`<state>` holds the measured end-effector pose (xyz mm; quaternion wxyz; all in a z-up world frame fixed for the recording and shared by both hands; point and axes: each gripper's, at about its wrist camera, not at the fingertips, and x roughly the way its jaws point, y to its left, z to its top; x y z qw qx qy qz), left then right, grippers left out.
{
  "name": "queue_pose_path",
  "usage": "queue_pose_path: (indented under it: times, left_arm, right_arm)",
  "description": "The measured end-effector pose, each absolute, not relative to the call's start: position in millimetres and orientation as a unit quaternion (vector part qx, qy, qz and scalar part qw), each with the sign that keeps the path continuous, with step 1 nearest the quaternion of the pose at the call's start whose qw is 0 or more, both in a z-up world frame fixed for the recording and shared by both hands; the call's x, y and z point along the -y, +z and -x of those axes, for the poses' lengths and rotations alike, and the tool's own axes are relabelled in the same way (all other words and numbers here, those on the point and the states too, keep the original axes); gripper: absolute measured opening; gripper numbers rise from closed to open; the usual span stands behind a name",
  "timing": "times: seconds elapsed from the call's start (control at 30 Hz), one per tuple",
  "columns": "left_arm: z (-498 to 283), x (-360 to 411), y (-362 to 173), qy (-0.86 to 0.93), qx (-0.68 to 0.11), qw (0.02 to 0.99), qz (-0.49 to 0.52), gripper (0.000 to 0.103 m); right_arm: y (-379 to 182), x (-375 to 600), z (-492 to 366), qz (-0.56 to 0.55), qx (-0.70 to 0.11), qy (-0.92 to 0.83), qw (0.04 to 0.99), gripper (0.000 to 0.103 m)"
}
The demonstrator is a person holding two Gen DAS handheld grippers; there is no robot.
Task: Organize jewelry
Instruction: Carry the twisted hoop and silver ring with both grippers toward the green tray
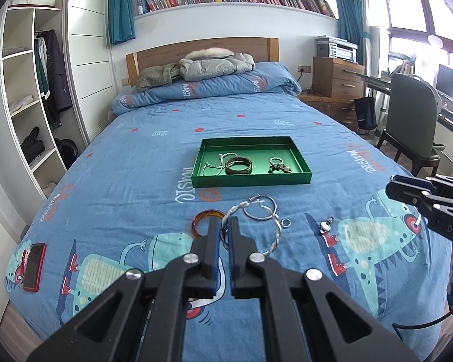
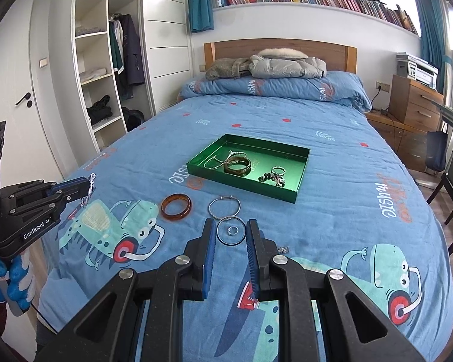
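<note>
The left hand-held gripper [image 1: 224,226] is pinched shut on a twisted silver bangle [image 1: 276,235], lifted clear of the bed [image 1: 105,181]; the right wrist view shows it dangling from the blue pads. The right hand-held gripper [image 2: 230,232] hangs open above a thin silver ring hoop [image 2: 231,230] with a small ring [image 2: 233,230] lying inside it. An amber bangle [image 2: 176,206], another silver hoop [image 2: 224,207] and a small charm [image 1: 326,226] lie loose on the quilt, near the green tray [image 2: 299,187], which already holds a brown bangle [image 2: 238,166], chains and beads. To do this step well, I would carry the twisted bangle level and low over the tray's near wall, aim for bare green floor to the right, and release only once it rests, so it does not tangle the chains. Legible writing: "GenRobot.AI" on the left tool, "DAS" on the right, and "music" printed on the bedding.
</note>
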<state>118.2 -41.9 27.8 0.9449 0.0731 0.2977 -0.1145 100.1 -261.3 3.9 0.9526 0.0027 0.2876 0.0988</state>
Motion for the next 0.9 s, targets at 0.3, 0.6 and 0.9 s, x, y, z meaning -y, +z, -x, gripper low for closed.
queue_pose_path:
  times: [0.3, 0.6, 0.9]
  left_arm:
    - [-146, 41, 29, -0.113, -0.301, 0.944, -0.076, 0.004]
    - [-195, 43, 27, -0.105, -0.305, 0.943, -0.079, 0.004]
    - [-308, 53, 50, -0.097, -0.297, 0.947, -0.077, 0.004]
  right_arm:
    - [17, 264, -126, -0.003, -0.278, 0.099, 0.956, 0.02]
    - [31, 270, -170, -0.004, -0.265, 0.097, 0.959, 0.02]
    - [69, 292, -264, 0.002, -0.235, 0.068, 0.97, 0.02]
